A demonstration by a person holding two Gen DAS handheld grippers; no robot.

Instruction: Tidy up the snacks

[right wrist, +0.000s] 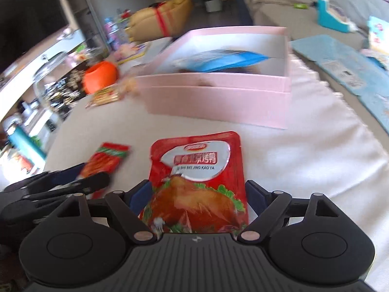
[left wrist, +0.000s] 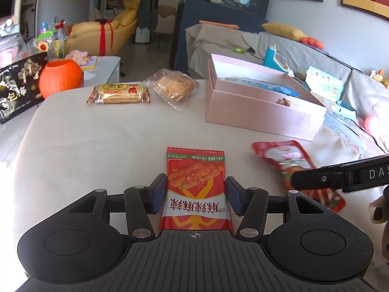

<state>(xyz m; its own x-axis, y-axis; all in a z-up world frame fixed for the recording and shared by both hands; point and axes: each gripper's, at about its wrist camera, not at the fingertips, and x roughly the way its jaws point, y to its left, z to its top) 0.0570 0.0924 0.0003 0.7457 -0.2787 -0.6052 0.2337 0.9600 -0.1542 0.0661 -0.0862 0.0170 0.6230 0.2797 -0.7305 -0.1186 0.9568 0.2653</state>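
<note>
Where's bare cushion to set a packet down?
Free: the wide patch between the rice-cracker packet, pink box and red spicy-strip packet. Crowded: right side, around the roast-duck pouch, and the pumpkin bucket corner.

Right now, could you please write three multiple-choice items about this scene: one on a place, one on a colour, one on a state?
1. Where does the blue packet lie?
A. inside the pink box
B. on the sofa
C. under the orange pumpkin pot

2. What colour are the pads of the left gripper?
A. white
B. dark blue
C. yellow

3. How does the red roast-duck pouch lie?
A. inside the box
B. between the fingers of the right gripper
C. torn open and empty

Answers: 1 A, it shows over the box wall. 2 B, both pads look dark blue. 3 B, a finger stands on each side of it.
</note>
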